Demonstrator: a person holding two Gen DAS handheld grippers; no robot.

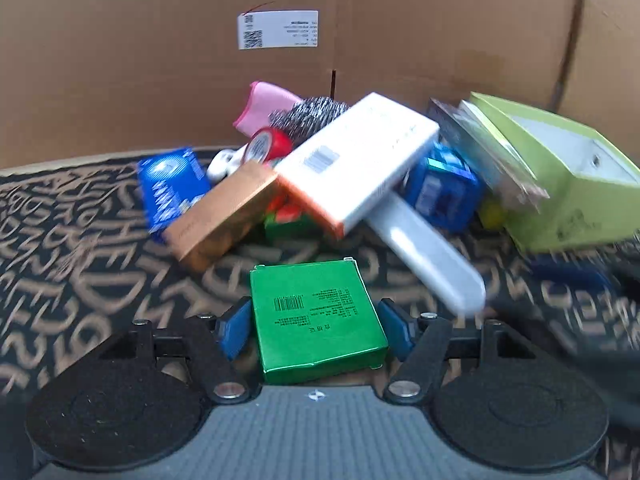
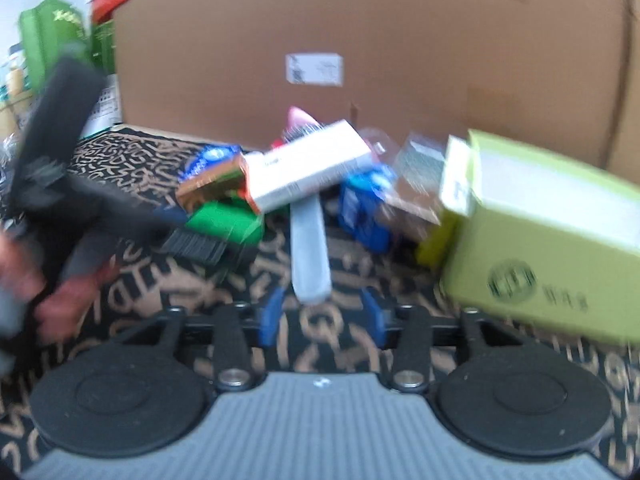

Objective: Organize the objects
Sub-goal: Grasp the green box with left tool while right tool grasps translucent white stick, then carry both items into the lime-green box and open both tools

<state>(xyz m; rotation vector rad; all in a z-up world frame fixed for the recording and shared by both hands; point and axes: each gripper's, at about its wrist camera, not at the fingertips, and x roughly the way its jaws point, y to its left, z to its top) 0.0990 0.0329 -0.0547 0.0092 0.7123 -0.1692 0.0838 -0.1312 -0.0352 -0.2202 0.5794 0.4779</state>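
Observation:
A flat green box (image 1: 312,312) lies on the patterned mat (image 1: 80,272) between the blue pads of my left gripper (image 1: 315,328), which is shut on its two sides. In the right wrist view the same green box (image 2: 224,222) sits at the tip of that blurred black gripper. My right gripper (image 2: 323,314) is open. The near end of a long grey case (image 2: 310,248) reaches just between its fingertips without touching the pads. That grey case (image 1: 424,256) slopes out from under a white box with an orange edge (image 1: 356,164).
A pile sits behind: a copper box (image 1: 224,216), two blue boxes (image 1: 172,188) (image 1: 440,188), a red tape roll (image 1: 268,144), a steel scourer (image 1: 308,114), a pink cloth (image 1: 264,104). An open lime box (image 2: 552,256) stands right. A cardboard wall (image 1: 120,60) closes the back. A hand (image 2: 60,292) shows left.

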